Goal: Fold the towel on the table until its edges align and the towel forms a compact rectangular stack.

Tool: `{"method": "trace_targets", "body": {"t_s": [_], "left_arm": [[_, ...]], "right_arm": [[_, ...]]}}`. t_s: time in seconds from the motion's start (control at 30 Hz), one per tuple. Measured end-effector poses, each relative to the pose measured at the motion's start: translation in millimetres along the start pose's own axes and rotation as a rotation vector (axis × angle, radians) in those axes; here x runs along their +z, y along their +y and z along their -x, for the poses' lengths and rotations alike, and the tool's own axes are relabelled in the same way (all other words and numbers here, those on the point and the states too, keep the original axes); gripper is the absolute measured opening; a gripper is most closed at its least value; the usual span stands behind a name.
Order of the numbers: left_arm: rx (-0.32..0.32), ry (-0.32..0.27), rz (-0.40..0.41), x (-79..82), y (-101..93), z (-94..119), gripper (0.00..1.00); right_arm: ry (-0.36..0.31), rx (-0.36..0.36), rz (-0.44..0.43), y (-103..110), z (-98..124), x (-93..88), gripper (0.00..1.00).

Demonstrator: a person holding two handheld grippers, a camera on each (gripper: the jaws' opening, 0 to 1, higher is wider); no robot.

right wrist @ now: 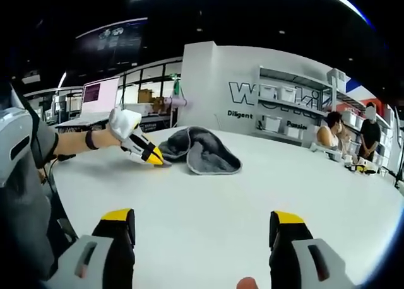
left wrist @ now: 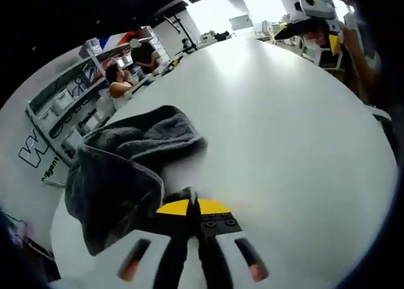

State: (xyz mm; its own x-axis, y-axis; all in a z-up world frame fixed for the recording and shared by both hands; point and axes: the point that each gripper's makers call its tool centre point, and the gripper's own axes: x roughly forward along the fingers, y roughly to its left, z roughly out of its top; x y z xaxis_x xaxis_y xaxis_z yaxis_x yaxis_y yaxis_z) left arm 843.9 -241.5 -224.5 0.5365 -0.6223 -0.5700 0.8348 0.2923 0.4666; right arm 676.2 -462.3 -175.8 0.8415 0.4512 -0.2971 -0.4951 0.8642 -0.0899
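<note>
Grey towel [right wrist: 203,150] lies crumpled on white table [right wrist: 252,207]; your left gripper [right wrist: 155,156] sits just beside its edge, jaws together, cloth between them not discernible; your right gripper [right wrist: 203,229] hangs well back, jaws wide apart, empty; wall [right wrist: 208,81] lettering reads "Diligent", "Passion".

A big work room with shelves and tables

A wide white table [right wrist: 265,194] is seen in a large hall. Storage boxes [right wrist: 273,123] are kept on wall shelves [right wrist: 297,106]. Big letters [right wrist: 243,92] are painted on the white wall. People [right wrist: 329,136] are seated farther back.
</note>
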Motion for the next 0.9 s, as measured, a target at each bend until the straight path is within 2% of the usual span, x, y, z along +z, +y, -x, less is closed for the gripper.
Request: {"method": "trace_targets", "body": {"t_s": [0.1, 0.23, 0.33, 0.4, 0.6, 0.7, 0.8, 0.9], "left_arm": [[0.037, -0.015, 0.007, 8.3, 15.7, 11.7, 0.04], [0.158, -0.051, -0.005, 29.9, 57.9, 36.8, 0.03], [0.263, -0.076, -0.038, 56.5, 101.3, 61.7, 0.03], [0.310, -0.079, -0.056, 71.8, 124.2, 73.4, 0.03], [0.477, -0.054, -0.079, 125.3, 217.3, 117.1, 0.03], [0.520, -0.032, -0.088, 140.9, 245.8, 131.6, 0.03], [0.589, -0.025, -0.078, 163.8, 280.0, 155.7, 0.03], [0.636, -0.056, -0.081, 189.5, 297.4, 179.2, 0.03]], "right_arm": [[-0.003, 0.003, 0.000, -0.7, -0.1, 0.1, 0.92], [-0.009, 0.006, -0.001, -2.7, 0.8, 0.3, 0.91], [-0.020, 0.008, -0.003, -5.2, 2.0, 0.9, 0.91], [-0.029, 0.008, -0.004, -6.5, 2.7, 2.0, 0.91], [-0.085, 0.012, -0.016, -12.4, 9.9, 7.4, 0.91], [-0.100, 0.007, -0.025, -18.7, 15.0, 8.1, 0.91], [-0.108, -0.013, -0.025, -28.4, 22.2, 8.4, 0.91], [-0.120, -0.031, -0.024, -37.3, 30.0, 9.8, 0.91]]}}
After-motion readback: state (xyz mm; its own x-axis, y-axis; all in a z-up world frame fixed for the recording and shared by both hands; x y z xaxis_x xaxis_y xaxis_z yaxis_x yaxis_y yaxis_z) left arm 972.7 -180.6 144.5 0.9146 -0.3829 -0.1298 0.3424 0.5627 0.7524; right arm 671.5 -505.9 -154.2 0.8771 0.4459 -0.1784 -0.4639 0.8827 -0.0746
